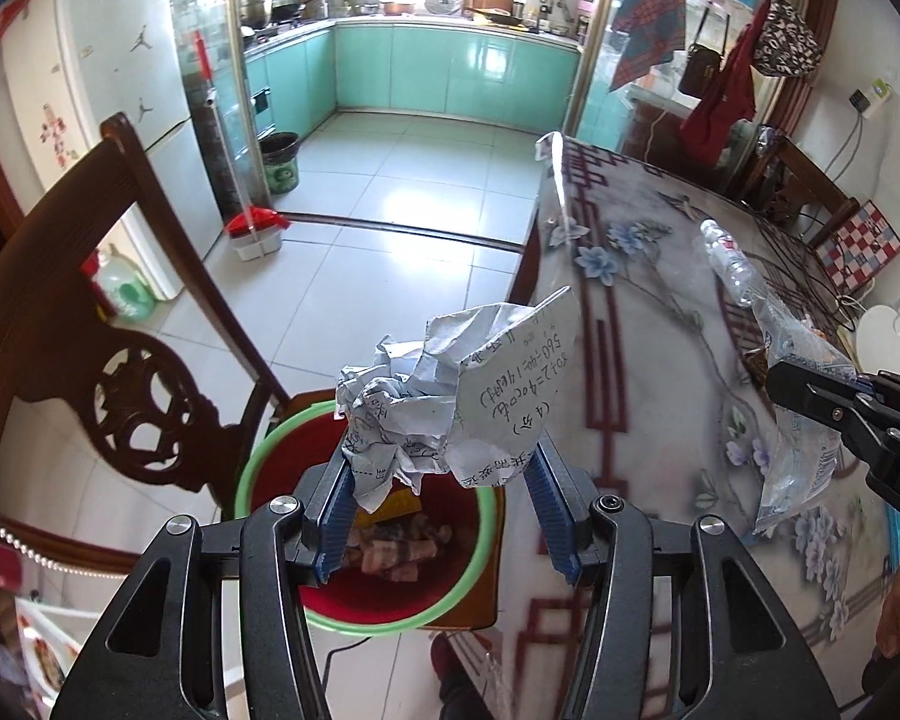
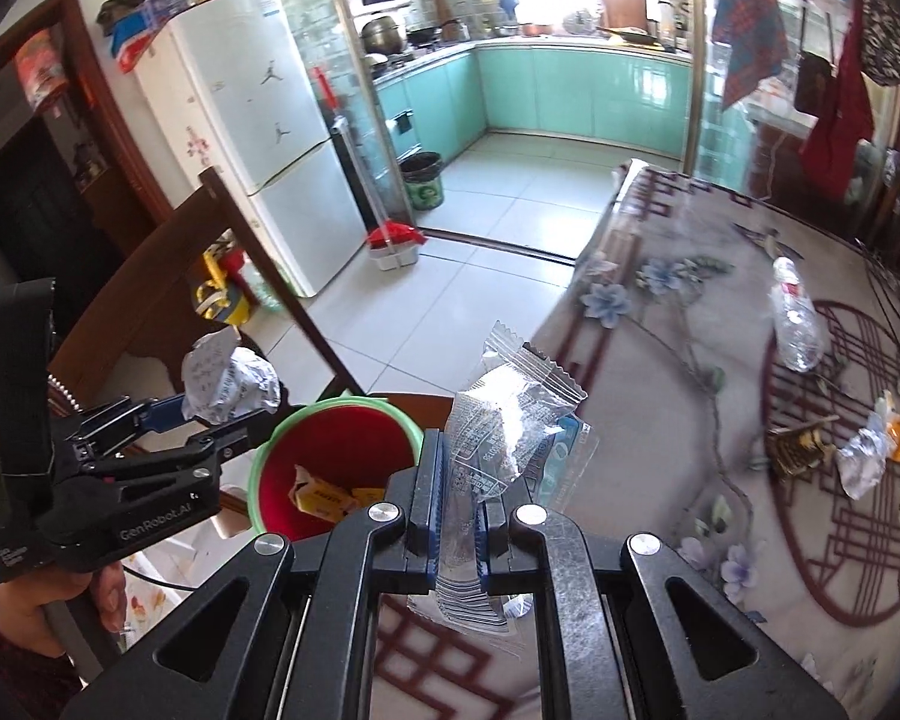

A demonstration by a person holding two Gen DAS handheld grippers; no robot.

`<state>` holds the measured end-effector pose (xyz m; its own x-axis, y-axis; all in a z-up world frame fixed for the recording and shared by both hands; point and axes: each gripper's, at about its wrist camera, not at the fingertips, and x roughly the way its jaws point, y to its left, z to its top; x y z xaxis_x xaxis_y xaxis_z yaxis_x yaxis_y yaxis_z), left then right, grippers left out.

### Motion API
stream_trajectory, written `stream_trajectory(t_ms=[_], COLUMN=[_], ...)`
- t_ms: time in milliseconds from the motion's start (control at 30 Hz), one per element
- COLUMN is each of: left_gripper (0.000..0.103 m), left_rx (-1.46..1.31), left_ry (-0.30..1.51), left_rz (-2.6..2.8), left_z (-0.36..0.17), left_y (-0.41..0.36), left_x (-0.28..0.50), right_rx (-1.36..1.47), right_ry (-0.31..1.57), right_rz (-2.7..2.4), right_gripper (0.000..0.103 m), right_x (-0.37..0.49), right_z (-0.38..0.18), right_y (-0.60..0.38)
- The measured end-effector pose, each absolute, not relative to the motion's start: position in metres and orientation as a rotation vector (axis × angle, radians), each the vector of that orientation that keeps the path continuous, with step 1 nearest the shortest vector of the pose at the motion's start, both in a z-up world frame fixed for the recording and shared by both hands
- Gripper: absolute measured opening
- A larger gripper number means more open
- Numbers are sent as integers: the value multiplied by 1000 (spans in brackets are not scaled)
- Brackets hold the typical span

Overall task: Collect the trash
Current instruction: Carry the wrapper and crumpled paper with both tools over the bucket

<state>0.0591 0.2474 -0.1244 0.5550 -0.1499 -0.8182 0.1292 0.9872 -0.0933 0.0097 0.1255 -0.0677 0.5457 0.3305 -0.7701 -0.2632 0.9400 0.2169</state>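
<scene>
left wrist view has the left gripper clamped on a crumpled paper ball with handwriting on it, held right above the red bin with the green rim. the bin sits on a dark wooden chair pulled up just beside the table, and there's already some trash in the bottom. off to the right the right gripper is pinched tight on a clear plastic wrapper over the flowery tablecloth.

right wrist view shows the same wrapper squeezed between the blue pads, hanging over the table edge near the bin. the left gripper with its paper is left of the bin, carved chair back right behind it.

still on the table: an empty plastic bottle lying on its side, a small dark wrapper and a crinkled silver and orange wrapper just beside it. further back there's a white fridge, a red dustpan and a dark bucket by the kitchen doorway.
</scene>
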Motion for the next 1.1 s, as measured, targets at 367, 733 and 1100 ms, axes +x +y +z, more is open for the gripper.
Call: stream_trajectory(t_ms=[367,733,1100], left_gripper=[51,51,52], left_rx=[-50,-68,-76], left_ry=[1011,1073,1131], left_rz=[-58,1,28], left_z=[-142,-167,-189], left_y=[290,313,326], left_x=[58,71,88], right_rx=[58,67,48], right_ry=[974,1031,1116], right_rz=[478,562,616], right_gripper=[7,7,7], right_x=[30,52,71], right_z=[-85,-109,-140], right_y=[174,207,234])
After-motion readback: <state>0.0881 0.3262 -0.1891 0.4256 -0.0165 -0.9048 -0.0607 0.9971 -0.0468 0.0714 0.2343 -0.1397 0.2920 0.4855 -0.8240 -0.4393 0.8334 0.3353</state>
